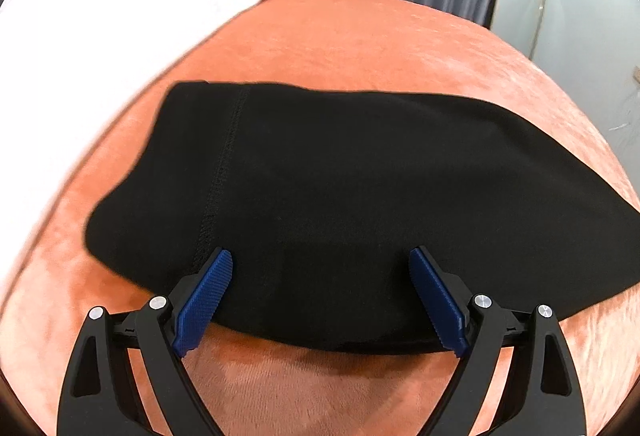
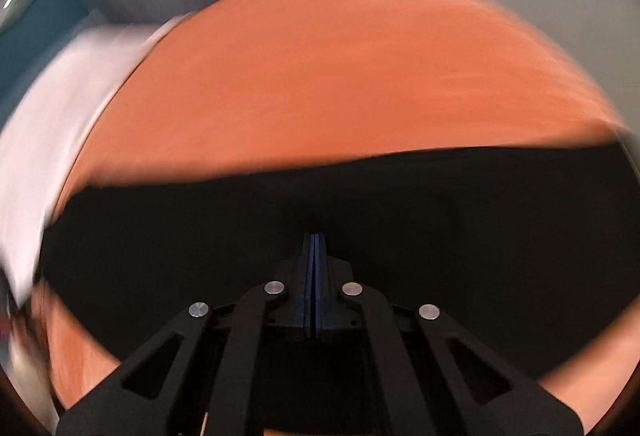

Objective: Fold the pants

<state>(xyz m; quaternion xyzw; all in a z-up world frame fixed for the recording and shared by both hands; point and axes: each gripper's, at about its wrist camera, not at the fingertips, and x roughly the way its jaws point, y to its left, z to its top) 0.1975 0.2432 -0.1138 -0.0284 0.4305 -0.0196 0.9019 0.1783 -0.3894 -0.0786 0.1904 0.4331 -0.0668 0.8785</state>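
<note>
The black pants [image 1: 340, 196] lie folded flat on the orange blanket [image 1: 360, 44]. My left gripper [image 1: 320, 268] hangs over their near edge, jaws wide apart, gripping nothing. My right gripper [image 2: 315, 240] has its pads pressed together above the cloth; whether fabric is pinched I cannot tell.

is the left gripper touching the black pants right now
Cannot tell. In the left wrist view the left gripper stands wide open over the black pants; no contact or gap shows plainly.
</note>
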